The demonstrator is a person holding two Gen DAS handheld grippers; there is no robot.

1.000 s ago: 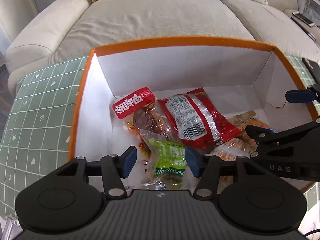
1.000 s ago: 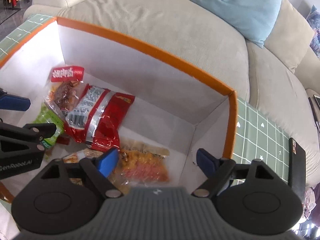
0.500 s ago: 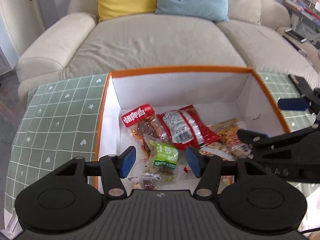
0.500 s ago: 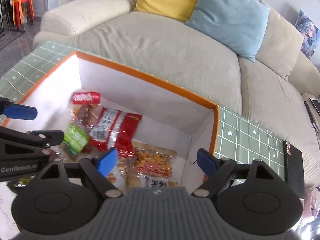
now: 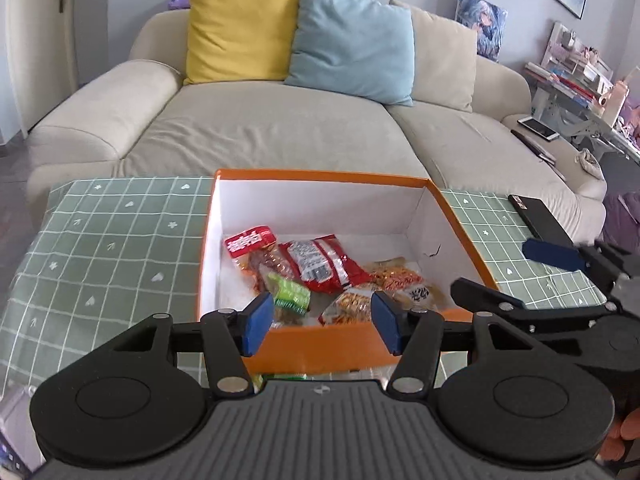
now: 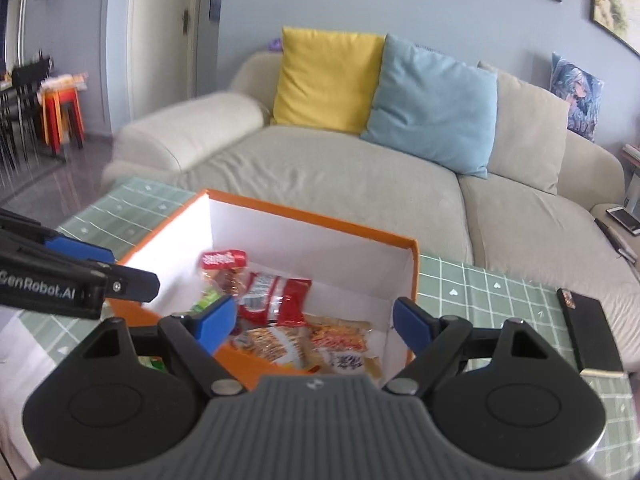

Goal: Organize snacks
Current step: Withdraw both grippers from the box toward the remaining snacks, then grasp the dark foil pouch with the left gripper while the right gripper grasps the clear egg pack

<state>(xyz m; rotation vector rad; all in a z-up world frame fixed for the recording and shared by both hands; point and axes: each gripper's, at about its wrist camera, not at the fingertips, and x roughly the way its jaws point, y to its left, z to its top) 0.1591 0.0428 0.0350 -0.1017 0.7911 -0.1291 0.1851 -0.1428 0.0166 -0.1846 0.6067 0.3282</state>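
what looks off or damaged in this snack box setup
The orange box has a small tear in its right inner wall. The snack packets inside lie heaped and overlapping, not sorted. Nothing has spilled onto the green tablecloth.

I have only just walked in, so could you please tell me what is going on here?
A person holds a two-finger claw in each hand above an orange cardboard box with white inside on a green checked tablecloth. Snack packets, among them a red foil packet, lie in the box. The left claw and right claw are open and empty.
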